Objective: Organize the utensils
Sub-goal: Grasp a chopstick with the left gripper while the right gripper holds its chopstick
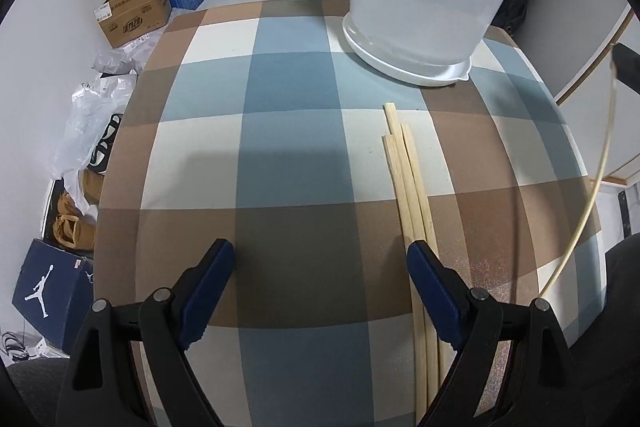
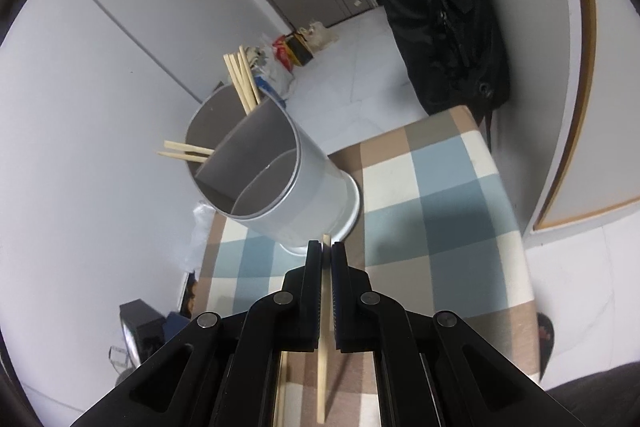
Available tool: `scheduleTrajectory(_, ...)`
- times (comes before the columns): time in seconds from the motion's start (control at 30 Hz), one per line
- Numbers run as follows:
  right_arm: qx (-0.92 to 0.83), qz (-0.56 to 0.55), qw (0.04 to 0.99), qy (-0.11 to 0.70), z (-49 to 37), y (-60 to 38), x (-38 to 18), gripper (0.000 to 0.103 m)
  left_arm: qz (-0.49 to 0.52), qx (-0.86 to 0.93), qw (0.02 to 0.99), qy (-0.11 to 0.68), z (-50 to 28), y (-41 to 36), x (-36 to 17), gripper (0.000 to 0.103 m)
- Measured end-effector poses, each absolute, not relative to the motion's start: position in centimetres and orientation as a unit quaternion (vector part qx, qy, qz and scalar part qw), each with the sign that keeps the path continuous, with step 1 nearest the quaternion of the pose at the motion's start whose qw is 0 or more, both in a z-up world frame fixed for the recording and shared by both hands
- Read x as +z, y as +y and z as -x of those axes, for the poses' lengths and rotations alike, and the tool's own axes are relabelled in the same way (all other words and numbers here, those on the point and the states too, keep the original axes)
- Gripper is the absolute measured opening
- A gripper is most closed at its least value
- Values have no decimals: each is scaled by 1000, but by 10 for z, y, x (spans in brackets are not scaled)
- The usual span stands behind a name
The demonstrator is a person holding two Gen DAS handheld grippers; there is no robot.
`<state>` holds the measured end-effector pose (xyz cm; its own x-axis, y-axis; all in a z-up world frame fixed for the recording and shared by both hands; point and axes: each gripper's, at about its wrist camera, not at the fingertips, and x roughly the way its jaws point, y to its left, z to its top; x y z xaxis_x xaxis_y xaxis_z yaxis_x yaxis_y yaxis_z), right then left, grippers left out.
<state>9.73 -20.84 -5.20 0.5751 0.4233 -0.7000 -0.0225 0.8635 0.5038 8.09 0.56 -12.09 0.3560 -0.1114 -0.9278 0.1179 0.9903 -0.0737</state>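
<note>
**One chopstick in hand, holder ahead and above the jaws**

My right gripper (image 2: 327,251) is clamped tight on a single pale wooden chopstick (image 2: 322,347), which runs lengthwise between the pads: a short tip pokes out past the fingertips, the long tail hangs back under the wrist. The tall white cylindrical utensil holder with grey inner dividers (image 2: 288,187) stands straight ahead of that tip, near the far edge of the blue, brown and cream checked table (image 2: 460,187). Several chopsticks (image 2: 244,79) already lean in its rear compartments. I judge the next move must lift the stick and tip it upright over the rim.

My left gripper (image 1: 320,263) hangs with jaws wide apart and empty, over the near part of the table. A bundle of loose wooden chopsticks (image 1: 408,179) lies flat just beside its right finger, long axis pointing toward the holder's white base dish (image 1: 400,63).
</note>
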Motion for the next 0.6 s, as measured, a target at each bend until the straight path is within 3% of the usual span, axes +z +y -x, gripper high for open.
scheduleTrajectory(0.6, 155, -230, 865, 418, -86, -260, -68, 4, -36, -41, 796, 603, -116, -11, -126, 85)
